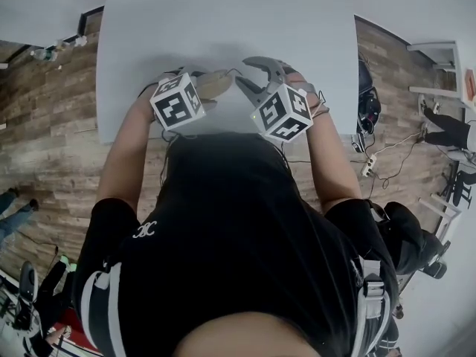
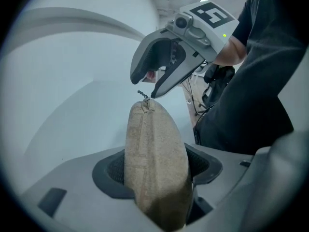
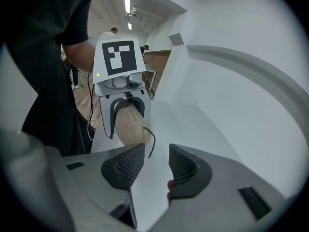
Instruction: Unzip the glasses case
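Note:
A tan fabric glasses case [image 2: 155, 153] stands between the pads of my left gripper [image 2: 157, 168], which is shut on its near end. The case's far end points up, with the small zipper pull [image 2: 143, 95] at its tip. My right gripper [image 2: 145, 87] hovers just above that tip, jaws apart. In the right gripper view the case [image 3: 129, 124] sticks out of the left gripper [image 3: 120, 98], and a dark pull cord [image 3: 151, 141] hangs free in front of my open right gripper [image 3: 155, 166]. From the head view both grippers meet over the white table [image 1: 223, 21] around the case [image 1: 217, 82].
The table's near edge runs just below the grippers. Wooden floor lies on both sides. A power strip with cables [image 1: 368, 166] lies on the floor at the right, and white furniture [image 1: 446, 50] stands further right.

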